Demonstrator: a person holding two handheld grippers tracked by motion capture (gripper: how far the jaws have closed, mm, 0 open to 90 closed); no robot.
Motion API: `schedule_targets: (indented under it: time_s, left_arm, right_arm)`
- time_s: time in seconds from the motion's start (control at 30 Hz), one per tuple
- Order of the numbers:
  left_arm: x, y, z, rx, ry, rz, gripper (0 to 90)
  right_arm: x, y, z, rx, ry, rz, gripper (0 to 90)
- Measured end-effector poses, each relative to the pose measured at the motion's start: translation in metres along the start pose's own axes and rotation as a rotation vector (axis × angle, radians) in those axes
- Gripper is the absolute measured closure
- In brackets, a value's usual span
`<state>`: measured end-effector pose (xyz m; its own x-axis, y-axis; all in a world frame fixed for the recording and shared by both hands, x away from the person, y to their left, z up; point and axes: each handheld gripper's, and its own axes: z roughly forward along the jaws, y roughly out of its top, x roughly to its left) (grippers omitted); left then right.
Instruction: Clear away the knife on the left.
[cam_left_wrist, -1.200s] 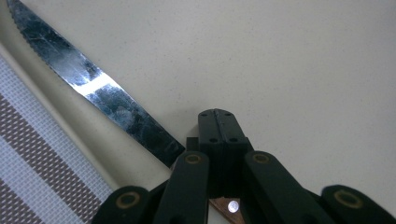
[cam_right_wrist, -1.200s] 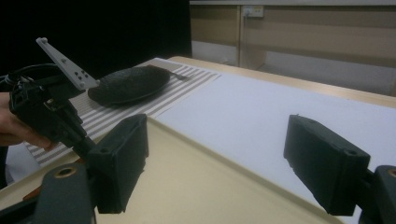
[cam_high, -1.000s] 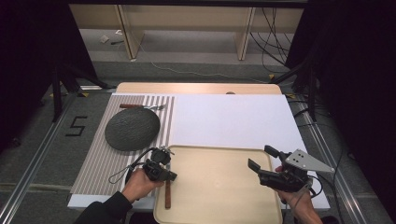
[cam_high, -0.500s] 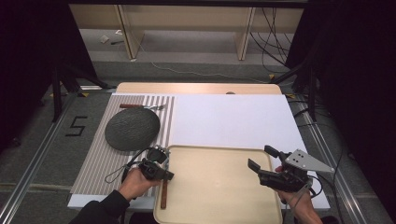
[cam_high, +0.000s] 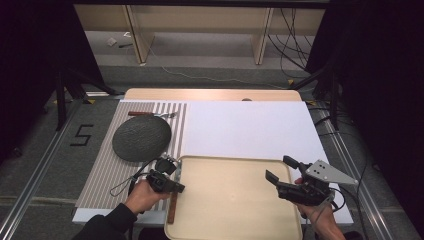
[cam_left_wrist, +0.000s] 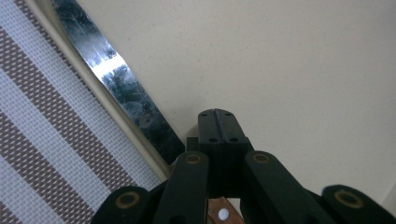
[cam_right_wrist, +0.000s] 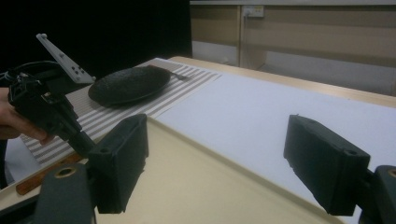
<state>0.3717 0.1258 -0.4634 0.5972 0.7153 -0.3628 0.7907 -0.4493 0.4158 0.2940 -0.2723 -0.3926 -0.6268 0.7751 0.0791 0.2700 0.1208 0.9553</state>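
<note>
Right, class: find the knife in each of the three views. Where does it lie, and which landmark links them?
High view: knife, brown handle at bottom left, along the tray's left edge.
Left gripper view: knife, shiny blade running diagonally at upper left, by the tray rim.
Right gripper view: knife, handle at lower left.
Shared landmark: the tray.

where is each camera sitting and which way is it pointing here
High view: fixed above the person's side, looking forward and down at the tray, the dark plate and the striped mat; both hands and forearms enter from the bottom.
Left gripper view: rides the left gripper, looking steeply down at the tray and a knife along its rim; its fingers are pressed together.
Right gripper view: rides the right gripper, looking low across the tray toward the plate; its fingers stand apart.
Shared: the tray shows in all three; the right gripper view also catches the left gripper.
</note>
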Motion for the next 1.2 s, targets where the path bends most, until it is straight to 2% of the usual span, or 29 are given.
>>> schedule_targets:
  time_s: [0.2,0.4,0.53,0.63,0.77,1.2]
  left_arm:
    - [-0.004,-0.001,-0.002,-0.012,-0.046,0.022,79.8]
    - [-0.007,-0.001,-0.004,-0.032,-0.102,0.03,67.9]
    - [-0.01,-0.001,-0.004,-0.055,-0.126,0.046,48.4]
    - [-0.013,-0.001,-0.006,-0.092,-0.133,0.057,39.1]
    - [-0.016,0.0,-0.012,-0.166,-0.149,0.071,29.4]
    - [-0.017,-0.001,-0.028,-0.346,-0.193,0.067,23.7]
  right_arm:
    - [0.0,0.0,0.0,0.001,0.001,0.0,23.0]
    - [0.0,0.0,0.0,0.002,0.0,0.0,23.0]
    - [0.0,0.0,0.0,0.002,0.001,-0.001,22.9]
    - [0.0,0.0,0.0,0.003,0.002,-0.001,23.0]
    - [-0.001,0.0,0.0,0.001,0.0,0.0,23.0]
    - [-0.002,-0.001,-0.001,-0.005,0.003,0.004,22.9]
